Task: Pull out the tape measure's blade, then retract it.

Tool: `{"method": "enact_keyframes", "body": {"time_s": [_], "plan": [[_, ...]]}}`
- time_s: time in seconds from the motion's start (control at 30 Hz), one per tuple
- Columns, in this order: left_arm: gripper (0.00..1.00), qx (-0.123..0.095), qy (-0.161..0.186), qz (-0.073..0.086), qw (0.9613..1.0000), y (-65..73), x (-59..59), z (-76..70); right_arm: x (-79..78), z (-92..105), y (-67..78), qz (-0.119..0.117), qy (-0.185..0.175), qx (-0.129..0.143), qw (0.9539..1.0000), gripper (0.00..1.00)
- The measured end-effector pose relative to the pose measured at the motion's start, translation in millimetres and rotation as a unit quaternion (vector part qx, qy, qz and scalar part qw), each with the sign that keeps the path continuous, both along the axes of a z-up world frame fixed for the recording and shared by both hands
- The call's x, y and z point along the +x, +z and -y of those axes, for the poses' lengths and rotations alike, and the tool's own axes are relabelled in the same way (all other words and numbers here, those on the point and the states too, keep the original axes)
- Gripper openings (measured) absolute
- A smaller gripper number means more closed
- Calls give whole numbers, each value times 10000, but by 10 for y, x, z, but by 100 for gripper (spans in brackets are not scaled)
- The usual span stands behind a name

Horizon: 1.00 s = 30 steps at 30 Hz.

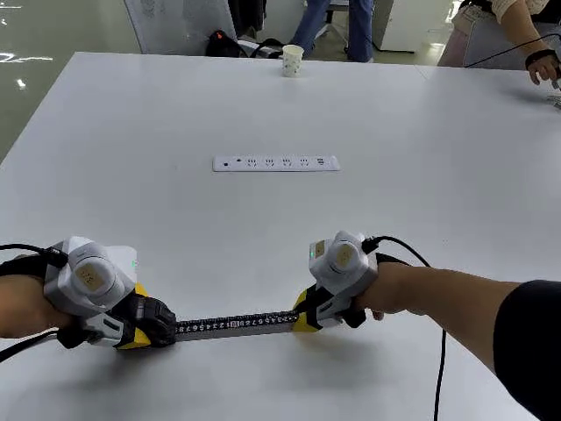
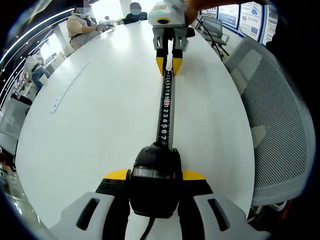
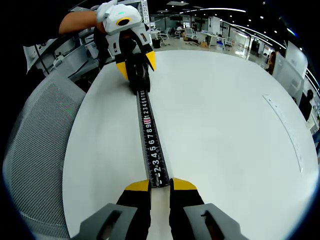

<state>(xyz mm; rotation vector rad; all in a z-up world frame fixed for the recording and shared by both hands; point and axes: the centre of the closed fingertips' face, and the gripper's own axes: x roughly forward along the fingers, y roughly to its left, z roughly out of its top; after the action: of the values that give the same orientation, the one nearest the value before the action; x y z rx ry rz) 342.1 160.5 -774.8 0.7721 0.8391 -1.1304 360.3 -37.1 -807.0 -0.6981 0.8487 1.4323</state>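
Note:
A black tape measure case [image 1: 153,320] [image 2: 156,177] sits between the yellow-tipped jaws of my left gripper [image 1: 140,331] [image 2: 156,175], which is shut on it near the table's front edge. Its dark numbered blade [image 1: 237,324] [image 2: 165,107] [image 3: 150,142] lies stretched flat over the white table [image 1: 263,114] toward the right. My right gripper [image 1: 305,321] [image 3: 160,186] is shut on the blade's end hook. Each gripper shows in the other's view: the right gripper [image 2: 169,62] at the blade's far end, the left gripper [image 3: 134,62] with the case [image 3: 137,70].
A white power strip [image 1: 275,163] lies mid-table and a paper cup [image 1: 292,60] stands at the far edge. People stand and sit beyond the table. A grey mesh chair [image 2: 280,120] [image 3: 35,150] is beside the table edge near me. Cables trail from both grippers.

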Motion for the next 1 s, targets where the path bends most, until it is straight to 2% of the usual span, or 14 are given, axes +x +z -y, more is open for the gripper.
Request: {"method": "enact_keyframes", "body": {"time_s": [1.0], "plan": [[31,-9,12,6,10000,16,-21,6,3,201,16,-15,-82,-62,9999,9]]}}
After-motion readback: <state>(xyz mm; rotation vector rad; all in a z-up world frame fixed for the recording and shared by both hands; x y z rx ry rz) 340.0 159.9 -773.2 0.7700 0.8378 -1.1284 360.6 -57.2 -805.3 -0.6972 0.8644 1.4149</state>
